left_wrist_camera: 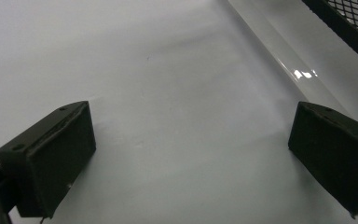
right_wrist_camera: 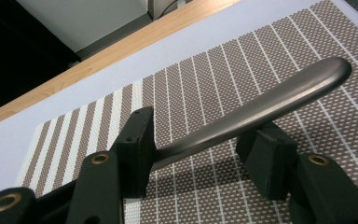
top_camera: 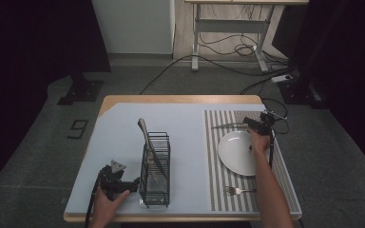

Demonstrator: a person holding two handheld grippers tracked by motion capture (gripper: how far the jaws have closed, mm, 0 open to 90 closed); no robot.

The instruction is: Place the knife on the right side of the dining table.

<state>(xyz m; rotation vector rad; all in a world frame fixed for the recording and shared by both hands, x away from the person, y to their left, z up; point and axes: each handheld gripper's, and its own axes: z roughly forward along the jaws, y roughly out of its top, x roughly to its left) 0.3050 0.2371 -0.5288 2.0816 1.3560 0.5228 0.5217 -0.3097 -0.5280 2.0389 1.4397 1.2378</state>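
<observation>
Right hand-held gripper (top_camera: 258, 124), seen from the high view, sits at the far edge of the striped placemat (top_camera: 216, 180), just beyond the white plate (top_camera: 235, 152). A piece of cutlery (top_camera: 228, 126) lies flat on the placemat to the left of this gripper; its working end is too small to make out, so I cannot tell whether it is a knife or a spoon. A fork (top_camera: 237, 191) lies on the placemat on the near side of the plate. Left of the plate, well apart, stands a black wire rack (top_camera: 156, 166) with a knife (top_camera: 148, 142) leaning in it. The left hand-held gripper (top_camera: 135, 183) rests on the bench (top_camera: 180, 99) just left of the rack. On the floor left of the bench is a mark that reads like a 9 or a 6.

From the left gripper view, the black jaws stand wide apart with nothing between them, released over the pale bench cover. A corner of the rack's mesh (left_wrist_camera: 354, 23) is cut off at the top right.

From the right gripper view, the jaws stand open, with the cutlery handle (right_wrist_camera: 261, 109) running between them; the left pad is against the handle while the right pad stands clear of it, so there is no grip. The handle's other end is hidden behind the left jaw. No brand or lettering shows on it.
</observation>
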